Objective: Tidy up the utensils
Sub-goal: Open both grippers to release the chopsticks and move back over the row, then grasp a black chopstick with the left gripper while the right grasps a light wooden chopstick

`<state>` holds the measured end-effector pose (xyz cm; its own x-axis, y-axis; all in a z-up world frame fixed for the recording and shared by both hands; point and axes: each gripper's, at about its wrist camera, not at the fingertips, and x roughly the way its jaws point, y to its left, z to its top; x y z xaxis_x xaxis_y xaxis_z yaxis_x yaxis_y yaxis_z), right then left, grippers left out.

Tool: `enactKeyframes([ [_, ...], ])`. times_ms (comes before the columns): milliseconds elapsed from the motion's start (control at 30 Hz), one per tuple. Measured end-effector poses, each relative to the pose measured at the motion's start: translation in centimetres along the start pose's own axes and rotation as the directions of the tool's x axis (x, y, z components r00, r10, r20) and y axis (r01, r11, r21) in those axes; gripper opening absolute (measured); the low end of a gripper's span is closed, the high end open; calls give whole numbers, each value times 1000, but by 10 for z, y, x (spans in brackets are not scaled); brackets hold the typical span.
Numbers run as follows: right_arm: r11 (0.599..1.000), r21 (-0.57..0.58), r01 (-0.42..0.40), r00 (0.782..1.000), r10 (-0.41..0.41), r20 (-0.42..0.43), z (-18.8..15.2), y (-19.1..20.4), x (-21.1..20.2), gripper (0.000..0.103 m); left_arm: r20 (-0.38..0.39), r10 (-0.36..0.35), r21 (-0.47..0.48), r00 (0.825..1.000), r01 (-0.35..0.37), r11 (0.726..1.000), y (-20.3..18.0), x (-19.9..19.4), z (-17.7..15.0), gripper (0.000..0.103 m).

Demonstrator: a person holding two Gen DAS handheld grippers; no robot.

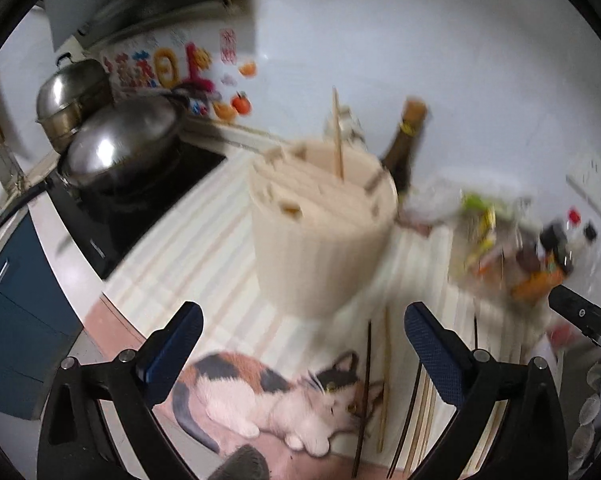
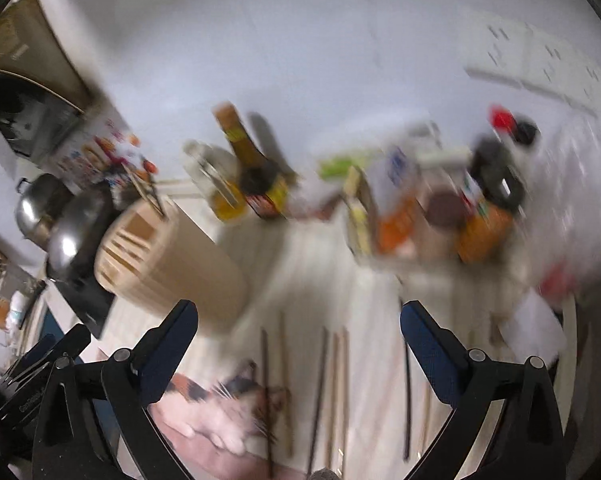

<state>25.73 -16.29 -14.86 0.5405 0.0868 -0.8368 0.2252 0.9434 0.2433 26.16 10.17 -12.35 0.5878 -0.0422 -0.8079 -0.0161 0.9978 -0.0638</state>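
A round pale wooden utensil holder (image 1: 320, 232) stands on the striped counter mat, with one light chopstick (image 1: 337, 136) upright in a slot. Several loose chopsticks (image 1: 384, 380), some dark and some light, lie on the mat just in front of it. My left gripper (image 1: 303, 309) is open above them, nothing between its fingers. In the right wrist view the holder (image 2: 172, 264) is at the left and the loose chopsticks (image 2: 332, 392) lie below my right gripper (image 2: 299, 307), which is open and holds nothing. Both views are blurred.
A black stove with a lidded wok (image 1: 120, 148) and a steel pot (image 1: 72, 96) is at the left. A dark bottle (image 1: 404, 148) stands behind the holder. A crowd of condiment bottles (image 2: 440, 208) fills the right. A cat picture (image 1: 280, 396) is printed on the mat's near edge.
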Motion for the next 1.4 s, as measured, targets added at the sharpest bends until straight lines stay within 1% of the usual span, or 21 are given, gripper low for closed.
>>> enactKeyframes([
  [100,999,38,38,998,-36,-59,-21,-22,17,102,-53,-4,38,999,6,999,-12,17,-22,103],
  [167,997,54,48,994,-43,-104,-34,-34,31,98,-75,18,62,997,-13,998,-20,31,-35,103],
  [233,996,55,68,986,-59,-159,-46,-47,48,72,-117,27,79,993,-18,997,-29,50,-46,103],
  [267,996,54,71,982,-60,-178,-50,-53,56,65,-138,32,84,990,-21,996,-33,59,-52,103],
  [300,996,55,69,978,-56,-203,-53,-59,66,54,-165,36,88,986,-22,996,-37,72,-57,102],
  [400,997,54,52,960,-35,-276,-60,-70,97,36,-219,47,96,975,-27,995,-47,101,-66,102],
  [433,998,48,49,955,-33,-294,-61,-70,105,32,-243,51,104,969,-26,994,-52,114,-69,102],
  [500,999,34,31,945,-18,-326,-64,-68,122,20,-292,51,120,955,-16,993,-58,138,-74,89],
  [533,999,27,18,940,-8,-342,-65,-66,131,18,-316,51,128,947,-11,992,-61,148,-77,78],
  [567,1000,27,4,935,6,-355,-66,-63,140,17,-340,49,133,939,-4,991,-63,157,-79,71],
  [633,1000,18,-18,924,24,-381,-68,-57,152,17,-378,49,140,925,5,990,-68,174,-84,64],
  [733,999,7,-47,906,45,-421,-71,-48,168,17,-414,59,158,909,8,987,-73,190,-89,61],
  [800,998,-6,-55,891,47,-451,-73,-42,179,17,-421,66,177,905,11,984,-76,195,-92,48],
  [900,999,-37,-32,870,10,-494,-78,-36,192,17,-441,46,176,897,36,984,-78,199,-96,35],
  [967,998,-59,-23,854,-11,-520,-85,-32,200,17,-435,40,175,900,41,984,-80,198,-97,18],
  [1000,997,-68,-23,853,-16,-521,-86,-30,201,18,-434,39,177,900,43,983,-80,197,-97,9],
  [1033,997,-77,-19,856,-23,-516,-87,-28,201,18,-434,38,175,900,43,984,-80,197,-98,6],
  [1067,996,-87,-9,857,-37,-514,-87,-27,201,16,-435,36,169,900,42,985,-80,197,-99,5],
  [1100,996,-91,8,851,-55,-523,-88,-28,202,6,-437,33,158,899,41,987,-78,196,-99,5],
  [1233,996,-92,21,838,-68,-542,-94,-39,194,6,-455,36,133,890,28,991,-62,186,-109,4],
  [1400,994,-107,12,793,-75,-604,-114,-54,180,6,-505,14,91,863,37,995,-45,165,-139,4],
])
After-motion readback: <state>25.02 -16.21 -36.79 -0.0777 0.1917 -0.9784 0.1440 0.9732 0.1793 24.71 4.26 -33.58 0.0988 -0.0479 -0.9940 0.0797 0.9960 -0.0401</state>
